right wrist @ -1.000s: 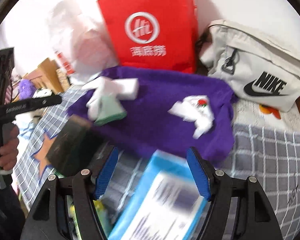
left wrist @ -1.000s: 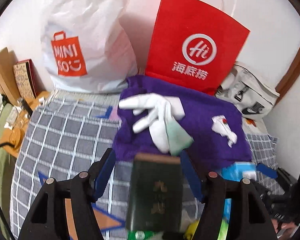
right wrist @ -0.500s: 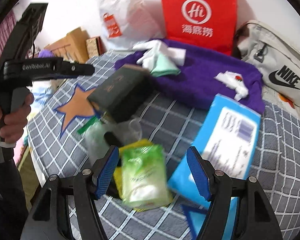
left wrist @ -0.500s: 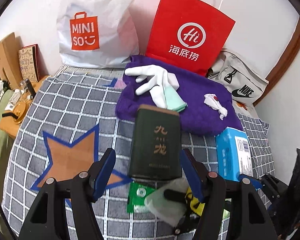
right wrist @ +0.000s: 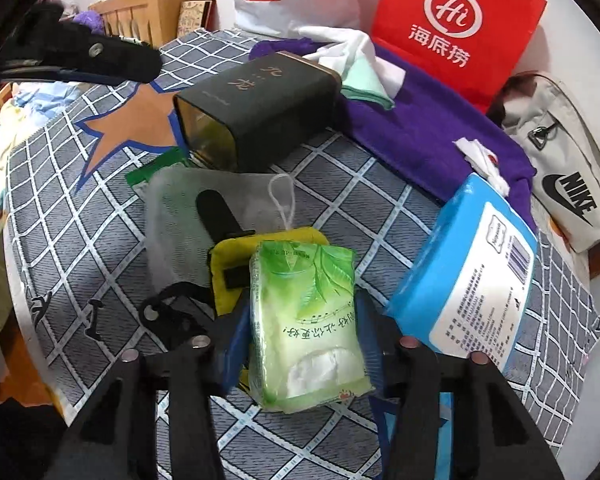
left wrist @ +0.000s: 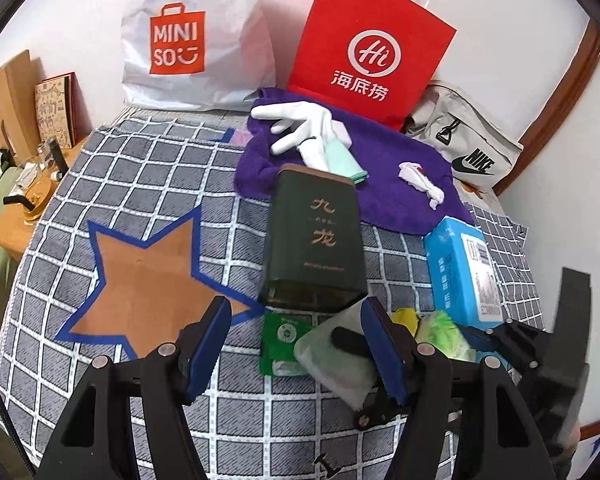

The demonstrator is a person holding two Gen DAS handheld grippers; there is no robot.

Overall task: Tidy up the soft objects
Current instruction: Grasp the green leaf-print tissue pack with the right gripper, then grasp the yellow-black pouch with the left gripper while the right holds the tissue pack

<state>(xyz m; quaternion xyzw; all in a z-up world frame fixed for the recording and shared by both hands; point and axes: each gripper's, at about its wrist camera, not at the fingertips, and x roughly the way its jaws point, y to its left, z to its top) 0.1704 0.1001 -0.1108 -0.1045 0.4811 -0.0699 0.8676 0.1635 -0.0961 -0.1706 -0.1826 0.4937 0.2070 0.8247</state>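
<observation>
- Covering the bed, a grey checked blanket [left wrist: 148, 184] with an orange star is carrying everything, with a white shopping bag [left wrist: 196, 36] and a red paper bag [left wrist: 370, 48] standing against the wall behind.
- A purple towel [left wrist: 384, 184] is lying at the far end, bearing a white glove [left wrist: 300, 128] and a crumpled tissue [left wrist: 420, 178].
- A dark tin [left wrist: 314, 240] is lying on its side mid-blanket, beside a blue tissue pack [right wrist: 468, 272].
- The right claw [right wrist: 300, 340] is closing on the green tissue pack [right wrist: 304, 320], blue pads appearing to press both its sides; this looks like the pick-up step.
- The left claw [left wrist: 296, 344] is hanging wide and holding nothing, over a translucent pouch [left wrist: 336, 356].
- Next, I judge, the green pack needs lifting clear of the yellow cloth [right wrist: 236, 264] beneath it without squashing.
</observation>
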